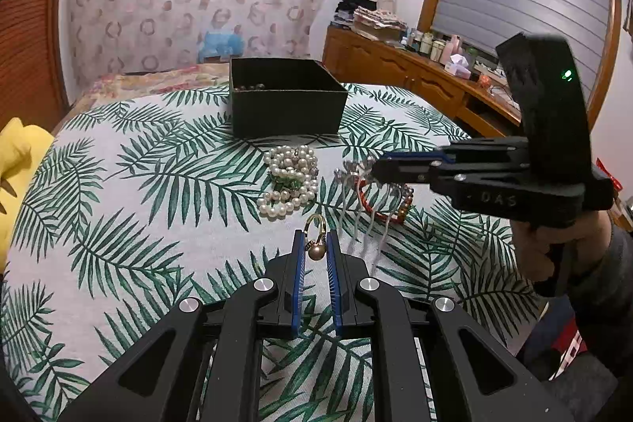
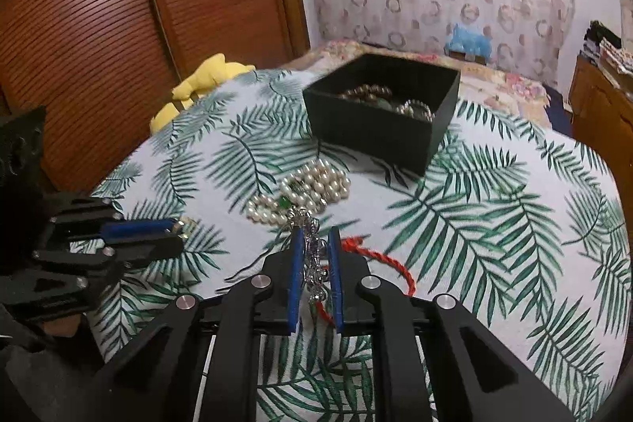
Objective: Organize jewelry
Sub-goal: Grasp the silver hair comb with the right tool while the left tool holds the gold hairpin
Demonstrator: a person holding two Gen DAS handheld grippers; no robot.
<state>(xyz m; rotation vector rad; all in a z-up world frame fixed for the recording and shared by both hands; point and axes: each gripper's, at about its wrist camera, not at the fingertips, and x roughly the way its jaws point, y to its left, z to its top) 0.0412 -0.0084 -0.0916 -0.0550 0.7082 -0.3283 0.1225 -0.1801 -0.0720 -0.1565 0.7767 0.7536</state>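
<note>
Left wrist view: my left gripper [image 1: 316, 248] is nearly closed on a gold ring [image 1: 315, 238] with a brown bead, held off the cloth [image 1: 138, 184] ready for the box [image 1: 285, 101]. My right gripper [image 2: 315, 260] pinches a clear-toothed comb [image 1: 370, 200], silver top between the pads, above a red cord [image 2: 389, 262]. Pearls [image 1: 289, 180] wait by the box, which already holds beads. Only "DAS" reads on the right gripper.
</note>
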